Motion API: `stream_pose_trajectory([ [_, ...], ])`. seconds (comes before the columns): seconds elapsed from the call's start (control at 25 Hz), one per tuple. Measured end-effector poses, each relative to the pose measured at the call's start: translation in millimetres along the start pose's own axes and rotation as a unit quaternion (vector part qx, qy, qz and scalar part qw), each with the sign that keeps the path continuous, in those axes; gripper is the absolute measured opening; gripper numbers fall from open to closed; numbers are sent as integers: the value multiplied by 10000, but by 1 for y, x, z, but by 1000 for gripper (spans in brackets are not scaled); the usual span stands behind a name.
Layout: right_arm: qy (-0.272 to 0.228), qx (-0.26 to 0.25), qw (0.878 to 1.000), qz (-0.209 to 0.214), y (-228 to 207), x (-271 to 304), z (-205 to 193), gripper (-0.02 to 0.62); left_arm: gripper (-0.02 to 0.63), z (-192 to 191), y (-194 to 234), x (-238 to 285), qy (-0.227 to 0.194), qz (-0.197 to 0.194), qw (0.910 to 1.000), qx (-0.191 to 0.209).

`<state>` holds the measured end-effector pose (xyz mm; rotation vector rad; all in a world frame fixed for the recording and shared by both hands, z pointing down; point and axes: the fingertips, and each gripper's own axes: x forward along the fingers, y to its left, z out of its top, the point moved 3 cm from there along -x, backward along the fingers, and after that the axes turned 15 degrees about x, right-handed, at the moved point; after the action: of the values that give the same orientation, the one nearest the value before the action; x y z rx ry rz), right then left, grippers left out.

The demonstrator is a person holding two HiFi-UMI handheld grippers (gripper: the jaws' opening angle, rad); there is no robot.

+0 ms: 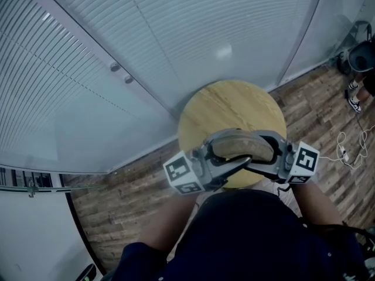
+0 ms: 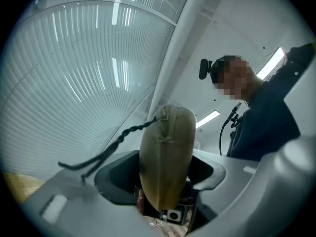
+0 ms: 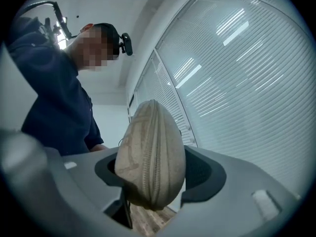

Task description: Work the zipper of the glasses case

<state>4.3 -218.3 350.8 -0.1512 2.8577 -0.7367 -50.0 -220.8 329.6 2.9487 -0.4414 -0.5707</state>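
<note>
Two grippers face each other over a round wooden table, and the tan glasses case hangs in the air between them, lifted clear of the tabletop. The case lies lengthwise from one tool to the other, one end in each.

The right gripper is clamped on its end of the case: both dark pads sit against the fabric sides, and the zipper runs up the middle of the case, facing that camera. The left gripper has its jaws spread wide, with the other end of the case standing upright between them. As far as I can see, its pads do not press on the case, so the right one carries it.

A dark braided pull cord trails from the top of the case toward the left of the left gripper view, hanging loose with nothing gripping it.

Each tool's marker cube shows near the person's dark blue top. White blinds fill the wall beyond the table, above a wood plank floor.
</note>
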Motion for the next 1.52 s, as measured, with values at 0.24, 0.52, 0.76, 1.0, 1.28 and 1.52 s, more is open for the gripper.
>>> stream_pose_trajectory([
  [0.24, -236, 326, 9984, 384, 12, 15, -4, 293, 300, 15, -10, 7, 27, -34, 9996, 261],
  [0.52, -22, 416, 9967, 699, 19, 28, -15, 293, 315, 19, -19, 12, 318, -183, 9974, 620],
  [0.76, 71, 397, 9975, 580, 19, 28, -18, 302, 314, 17, -19, 12, 684, -121, 9944, 798],
  [1.0, 206, 366, 9991, 36, 2, 1, -24, 304, 313, 13, 0, -9, 1410, -106, 9841, 1078],
  [1.28, 17, 291, 9987, -417, -4, -6, -13, 302, 313, -14, 22, -38, 3087, -136, 9287, 2048],
  [1.52, 172, -136, 9984, -514, 9, -6, 7, 261, 311, -41, 28, -30, 3800, -254, 8923, 2423],
])
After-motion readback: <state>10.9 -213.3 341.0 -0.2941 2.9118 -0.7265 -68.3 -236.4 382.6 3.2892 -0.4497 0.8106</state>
